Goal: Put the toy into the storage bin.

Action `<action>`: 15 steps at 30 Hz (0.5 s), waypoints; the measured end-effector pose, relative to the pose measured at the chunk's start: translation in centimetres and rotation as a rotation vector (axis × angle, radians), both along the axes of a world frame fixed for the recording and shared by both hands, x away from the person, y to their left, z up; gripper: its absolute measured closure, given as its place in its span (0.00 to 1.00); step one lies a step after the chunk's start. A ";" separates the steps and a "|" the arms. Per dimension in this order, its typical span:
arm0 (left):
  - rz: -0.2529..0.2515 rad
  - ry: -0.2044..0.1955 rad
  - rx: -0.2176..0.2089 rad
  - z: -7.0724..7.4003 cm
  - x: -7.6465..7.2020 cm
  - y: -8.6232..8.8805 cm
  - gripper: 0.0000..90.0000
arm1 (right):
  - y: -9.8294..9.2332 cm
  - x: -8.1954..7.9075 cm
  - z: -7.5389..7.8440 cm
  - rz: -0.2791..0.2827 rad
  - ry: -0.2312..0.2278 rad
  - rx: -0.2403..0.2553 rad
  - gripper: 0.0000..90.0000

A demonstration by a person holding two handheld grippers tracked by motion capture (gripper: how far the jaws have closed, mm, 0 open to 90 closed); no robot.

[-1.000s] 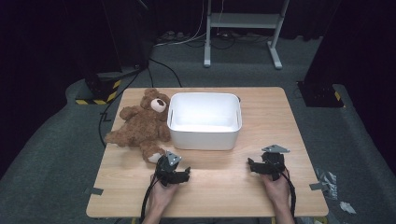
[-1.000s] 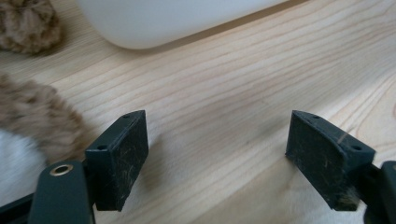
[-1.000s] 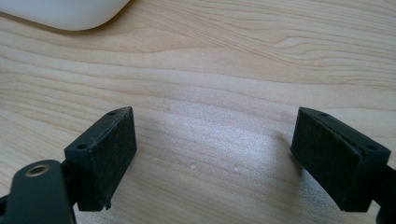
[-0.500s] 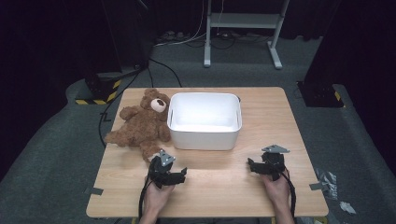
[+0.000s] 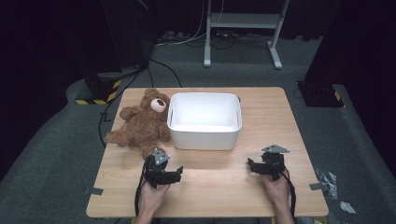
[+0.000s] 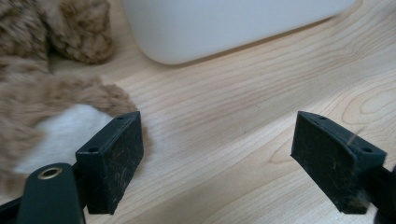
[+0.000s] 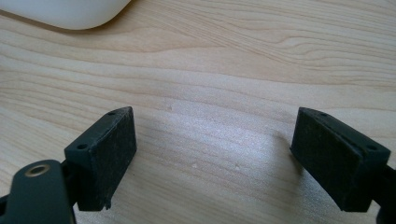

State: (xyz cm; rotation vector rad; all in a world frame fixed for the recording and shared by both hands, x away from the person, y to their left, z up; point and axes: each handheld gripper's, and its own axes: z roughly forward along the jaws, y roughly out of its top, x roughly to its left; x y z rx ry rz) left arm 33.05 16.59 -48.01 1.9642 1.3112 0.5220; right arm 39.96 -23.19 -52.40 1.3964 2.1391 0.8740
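A brown teddy bear (image 5: pixel 139 124) lies on its back at the left of the wooden table (image 5: pixel 299 121), touching the left side of a white bin (image 5: pixel 205 137). My left gripper (image 5: pixel 169 172) rests low near the front edge, just in front of the bear's foot, open with nothing between its jaws. In the left gripper view (image 6: pixel 219 140) the bear's white-soled foot (image 6: pixel 65 133) sits by the left jaw, and the bin (image 6: pixel 224 23) stands ahead. My right gripper (image 5: pixel 256 166) is at the front right, open over bare wood (image 7: pixel 215 135); the bin's corner (image 7: pixel 65 11) shows at top left.
Cables trail from both grippers off the table's front edge. Bare wood lies between the two grippers and in front of the bin. Dark floor with cables, a metal stand (image 5: pixel 243 28) and bits of tape surrounds the table.
My left gripper has shifted a little to the left, toward the bear's foot. The right gripper, bear and bin have not moved.
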 end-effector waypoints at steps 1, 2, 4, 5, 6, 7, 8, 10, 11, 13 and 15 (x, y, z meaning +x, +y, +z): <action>0.005 -0.003 -0.002 0.1 -0.1 0.1 0.18 | 0.0 0.0 0.0 0.000 0.000 0.000 0.15; 0.006 -0.008 -0.002 0.2 -0.1 0.2 0.18 | 0.0 0.0 0.0 -0.001 0.001 0.001 0.15; 0.011 -0.015 -0.003 0.4 -0.1 0.4 0.18 | 0.0 0.0 0.0 0.000 0.000 0.000 0.15; 0.012 -0.016 0.000 0.5 -0.1 0.5 0.18 | 0.0 0.0 0.0 -0.001 0.002 0.002 0.15; 0.013 -0.019 -0.005 0.5 -0.1 0.6 0.17 | 0.0 0.0 0.0 -0.003 0.004 0.004 0.15; 0.014 -0.020 -0.009 0.6 0.0 0.8 0.17 | 0.0 0.0 0.0 0.001 0.001 0.002 0.15; 0.015 -0.020 -0.016 0.7 0.0 0.9 0.17 | 0.0 0.0 0.0 0.001 0.000 0.000 0.15; 0.024 -0.024 -0.039 0.8 0.1 1.2 0.16 | 0.0 0.0 0.0 0.004 -0.001 -0.001 0.15; 0.024 -0.026 -0.048 1.0 0.1 1.3 0.16 | 0.0 0.0 0.0 0.004 -0.001 -0.001 0.15; 0.030 -0.043 -0.068 1.3 0.1 1.6 0.16 | 0.0 0.0 0.0 0.005 -0.002 -0.001 0.15; 0.038 -0.088 -0.076 1.6 -0.1 1.9 0.16 | 0.0 0.0 0.0 0.005 -0.002 -0.001 0.15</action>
